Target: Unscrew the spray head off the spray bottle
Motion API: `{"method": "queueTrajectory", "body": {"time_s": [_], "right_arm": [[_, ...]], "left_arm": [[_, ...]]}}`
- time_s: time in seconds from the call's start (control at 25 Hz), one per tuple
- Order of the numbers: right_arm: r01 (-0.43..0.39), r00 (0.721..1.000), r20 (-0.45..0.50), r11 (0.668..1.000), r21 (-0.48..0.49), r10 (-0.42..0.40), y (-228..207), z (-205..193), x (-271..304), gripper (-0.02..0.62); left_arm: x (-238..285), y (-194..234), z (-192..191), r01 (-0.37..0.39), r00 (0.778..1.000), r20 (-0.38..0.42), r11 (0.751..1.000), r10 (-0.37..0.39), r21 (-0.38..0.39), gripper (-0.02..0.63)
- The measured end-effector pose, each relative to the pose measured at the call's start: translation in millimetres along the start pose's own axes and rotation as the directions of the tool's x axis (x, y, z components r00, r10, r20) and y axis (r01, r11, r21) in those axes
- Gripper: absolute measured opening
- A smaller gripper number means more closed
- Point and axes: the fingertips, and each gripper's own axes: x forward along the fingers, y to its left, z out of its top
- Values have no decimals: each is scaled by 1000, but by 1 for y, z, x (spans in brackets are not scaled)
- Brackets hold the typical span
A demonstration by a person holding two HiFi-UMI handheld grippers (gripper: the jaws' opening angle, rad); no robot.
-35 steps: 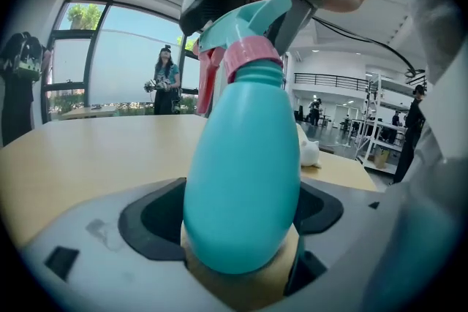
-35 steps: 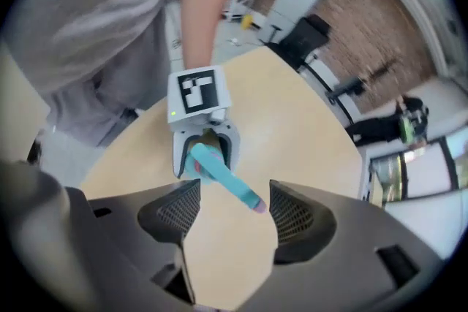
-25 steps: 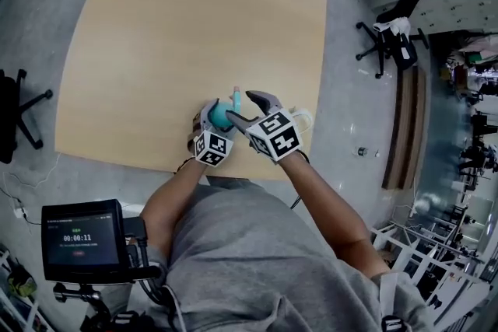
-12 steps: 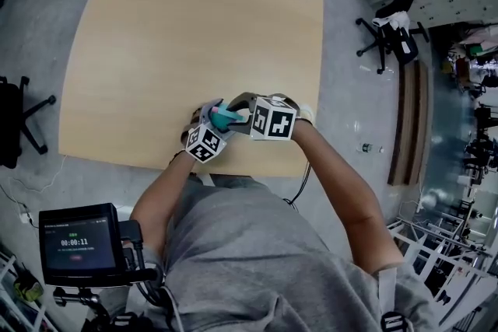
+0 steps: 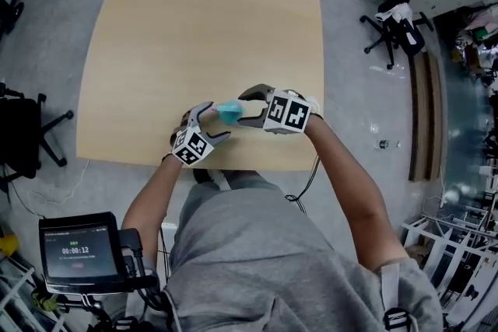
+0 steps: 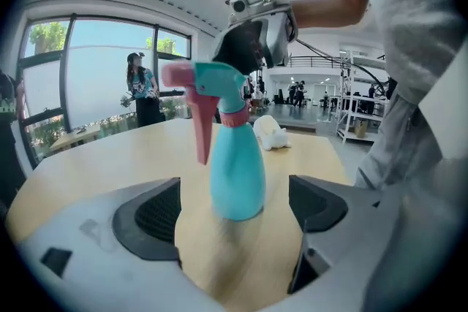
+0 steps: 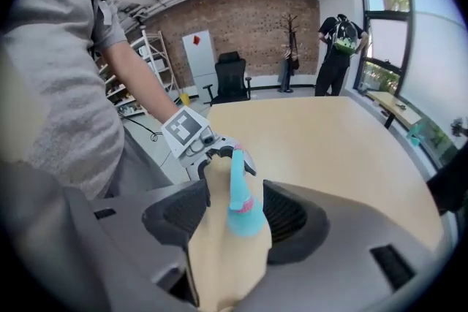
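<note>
A teal spray bottle [image 6: 235, 172] stands upright on the wooden table [image 5: 194, 27], near its front edge. Its teal spray head [image 6: 219, 77] has a pink trigger [image 6: 201, 128] and a pink collar. My left gripper [image 5: 208, 119] is level with the bottle's base; its jaws are opening wide, and both pads stand clear of the bottle. My right gripper [image 5: 247, 106] comes over the top. In the right gripper view the spray head [image 7: 238, 183] lies between its jaws, which are opening, with a gap at the left pad [image 7: 186, 212].
A small white object [image 6: 272, 131] lies on the table just past the bottle. Office chairs [image 5: 393, 19] stand on the floor at the right and a dark one [image 5: 23, 136] at the left. A timer screen [image 5: 78, 251] sits by my left side.
My left gripper has drawn back from the bottle and opened wider. My right gripper has turned and swung across the top of the spray head. The bottle still stands in the same spot.
</note>
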Motion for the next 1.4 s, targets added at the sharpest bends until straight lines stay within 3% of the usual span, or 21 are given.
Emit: {"method": "queueTrajectory", "body": {"time_s": [0.12, 0.2, 0.24, 0.28, 0.32, 0.4, 0.48, 0.52, 0.56, 0.64, 0.72, 0.84, 1.04, 1.16, 1.4], "right_arm": [[131, 984, 117, 990, 58, -137, -31, 9, -21, 224], [224, 933, 253, 964, 146, -255, -44, 29, -52, 222], [261, 891, 327, 944, 201, -316, -42, 42, -72, 221], [288, 837, 398, 921, 263, -375, -36, 55, -94, 190], [300, 773, 464, 894, 332, -432, -27, 68, -117, 104], [272, 622, 581, 841, 468, -525, -7, 89, -160, 9], [241, 473, 659, 805, 542, -585, 15, 101, -194, 6], [255, 412, 683, 796, 548, -603, 27, 105, -208, 6], [287, 365, 700, 790, 542, -614, 39, 109, -220, 6], [354, 314, 715, 776, 522, -624, 63, 114, -239, 6], [389, 302, 716, 767, 510, -629, 87, 116, -256, 6], [437, 300, 710, 753, 491, -637, 125, 115, -277, 6], [496, 349, 681, 744, 448, -643, 179, 102, -283, 5], [491, 379, 664, 749, 446, -644, 211, 89, -287, 5], [472, 405, 648, 755, 456, -645, 294, 38, -311, 5]], "left_arm": [[-33, 32, -8, -56, 998, 19, 998, 57, -33, 437], [-69, 50, 2, -118, 991, 60, 991, 122, -67, 437], [-92, 54, 14, -150, 983, 93, 985, 158, -83, 437], [-117, 55, 32, -180, 972, 134, 979, 192, -95, 436], [-143, 54, 53, -208, 958, 181, 973, 224, -100, 436], [-187, 51, 101, -253, 920, 284, 963, 271, -97, 425], [-218, 45, 148, -282, 873, 389, 955, 295, -92, 381], [-230, 41, 169, -294, 847, 435, 951, 306, -97, 340], [-241, 38, 190, -302, 821, 474, 947, 318, -112, 276], [-261, 28, 227, -293, 776, 531, 940, 341, -176, 114], [-276, 8, 258, -260, 747, 566, 936, 350, -236, 42], [-294, -32, 288, -249, 732, 586, 937, 347, -244, 19], [-317, -88, 306, -309, 715, 594, 929, 369, -204, 12], [-324, -121, 308, -330, 711, 580, 917, 397, -223, 12], [-311, -220, 311, -349, 726, 545, 907, 420, -234, 12]]}}
